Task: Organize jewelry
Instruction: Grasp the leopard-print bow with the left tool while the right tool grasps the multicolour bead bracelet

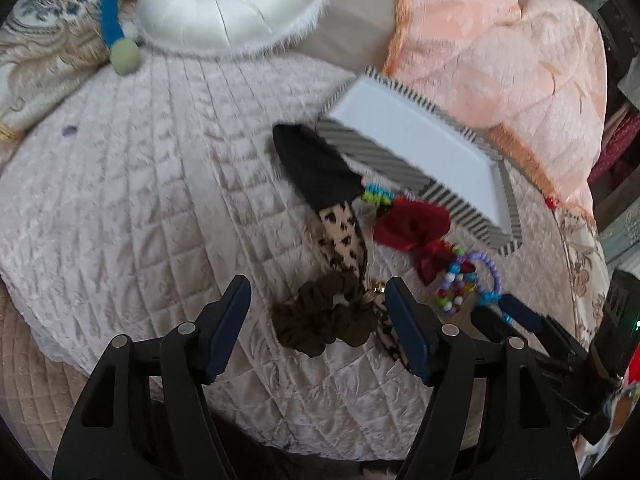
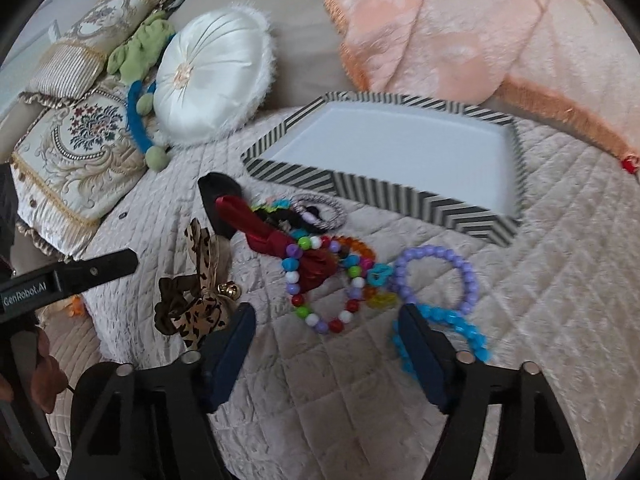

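A striped tray (image 2: 362,188) with a white inside (image 1: 384,160) lies on a quilted bed. Before it lies a heap: a black bow (image 1: 316,164), a leopard ribbon (image 1: 344,240), a brown scrunchie (image 1: 320,320), a red bow (image 2: 280,236), a multicolour bead bracelet (image 2: 320,280), a purple bead bracelet (image 2: 436,276) and a blue bead bracelet (image 2: 460,332). My left gripper (image 1: 318,328) is open and hovers around the brown scrunchie. My right gripper (image 2: 328,344) is open, just before the multicolour bracelet; its right finger (image 2: 424,356) overlaps the blue bracelet.
A round white cushion (image 2: 216,76), embroidered pillows (image 2: 76,140), a green and blue plush toy (image 2: 140,60) and a peach blanket (image 2: 460,28) surround the quilted spread (image 1: 140,200). The right gripper's finger shows in the left wrist view (image 1: 520,316).
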Demonstrator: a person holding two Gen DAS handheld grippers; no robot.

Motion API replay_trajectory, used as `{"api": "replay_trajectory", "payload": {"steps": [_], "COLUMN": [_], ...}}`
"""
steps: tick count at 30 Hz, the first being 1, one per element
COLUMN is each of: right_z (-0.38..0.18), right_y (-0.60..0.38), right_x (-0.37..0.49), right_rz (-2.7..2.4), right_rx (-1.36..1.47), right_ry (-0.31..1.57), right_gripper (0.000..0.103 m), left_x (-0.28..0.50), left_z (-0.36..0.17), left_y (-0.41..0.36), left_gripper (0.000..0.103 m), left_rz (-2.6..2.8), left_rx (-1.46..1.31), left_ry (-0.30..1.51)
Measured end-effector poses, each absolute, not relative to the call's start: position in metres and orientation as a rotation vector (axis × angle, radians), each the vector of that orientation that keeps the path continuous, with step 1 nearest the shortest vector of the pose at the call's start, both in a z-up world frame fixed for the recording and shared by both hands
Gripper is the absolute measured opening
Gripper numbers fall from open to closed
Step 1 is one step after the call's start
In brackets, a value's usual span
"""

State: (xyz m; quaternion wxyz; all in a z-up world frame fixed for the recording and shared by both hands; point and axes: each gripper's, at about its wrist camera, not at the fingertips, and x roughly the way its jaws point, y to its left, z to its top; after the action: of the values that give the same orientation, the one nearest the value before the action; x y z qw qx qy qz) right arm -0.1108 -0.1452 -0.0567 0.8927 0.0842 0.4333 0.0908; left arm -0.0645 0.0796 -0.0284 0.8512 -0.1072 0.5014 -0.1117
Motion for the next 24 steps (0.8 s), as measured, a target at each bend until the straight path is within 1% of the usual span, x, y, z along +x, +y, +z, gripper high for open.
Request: {"api": "replay_trajectory", "payload": {"steps": [1, 3, 5, 6, 9, 10, 11, 12, 13, 14, 15, 16, 17, 19, 24], "right_z": [-0.059, -0.065, -0.070, -0.071, -0.078, -0.081, -0.084, -0.087, -0.091, -0.093, -0.093, -0.092, -0.088, -0.079, -0.048], "right_y": [-0.144, -0.140, -0.137, -0.137, -0.133, -0.132, -0.130, -0.129, -0.129, -0.130, -0.131, -0.133, -0.137, -0.145, -0.167], "right_x": [-0.109, -0.102, -0.097, -0.094, -0.084, -0.081, -0.079, -0.076, -0.074, -0.074, -0.076, -0.079, -0.082, -0.089, -0.109], "right_rz": [0.198, 0.211, 0.223, 0.229, 0.268, 0.277, 0.284, 0.292, 0.298, 0.297, 0.296, 0.297, 0.302, 0.308, 0.310], "right_rx": [0.178, 0.173, 0.173, 0.178, 0.199, 0.204, 0.208, 0.213, 0.220, 0.227, 0.233, 0.243, 0.258, 0.284, 0.338], "right_ry": [0.900, 0.905, 0.910, 0.911, 0.919, 0.920, 0.921, 0.926, 0.935, 0.939, 0.936, 0.928, 0.915, 0.890, 0.815], "right_gripper": [0.068, 0.063, 0.055, 0.054, 0.045, 0.040, 0.030, 0.025, 0.014, 0.010, 0.009, 0.009, 0.009, 0.009, 0.009], "left_x": [-0.062, -0.059, -0.056, -0.054, -0.051, -0.050, -0.049, -0.048, -0.048, -0.048, -0.047, -0.047, -0.048, -0.051, -0.060], "left_z": [-0.033, -0.040, -0.046, -0.050, -0.059, -0.062, -0.066, -0.069, -0.071, -0.072, -0.075, -0.076, -0.075, -0.070, -0.044], "left_y": [0.077, 0.072, 0.067, 0.064, 0.059, 0.058, 0.057, 0.057, 0.057, 0.058, 0.058, 0.059, 0.058, 0.059, 0.057], "left_gripper": [0.070, 0.070, 0.070, 0.070, 0.070, 0.070, 0.070, 0.069, 0.061, 0.054, 0.040, 0.029, 0.024, 0.018, 0.016], "left_rz": [-0.244, -0.250, -0.253, -0.254, -0.255, -0.254, -0.255, -0.256, -0.259, -0.261, -0.267, -0.266, -0.263, -0.266, -0.303], "left_rx": [-0.221, -0.201, -0.176, -0.164, -0.142, -0.137, -0.136, -0.135, -0.138, -0.141, -0.149, -0.149, -0.144, -0.152, -0.176], "left_ry": [1.073, 1.089, 1.101, 1.108, 1.123, 1.123, 1.126, 1.127, 1.121, 1.120, 1.129, 1.132, 1.130, 1.111, 1.058]}}
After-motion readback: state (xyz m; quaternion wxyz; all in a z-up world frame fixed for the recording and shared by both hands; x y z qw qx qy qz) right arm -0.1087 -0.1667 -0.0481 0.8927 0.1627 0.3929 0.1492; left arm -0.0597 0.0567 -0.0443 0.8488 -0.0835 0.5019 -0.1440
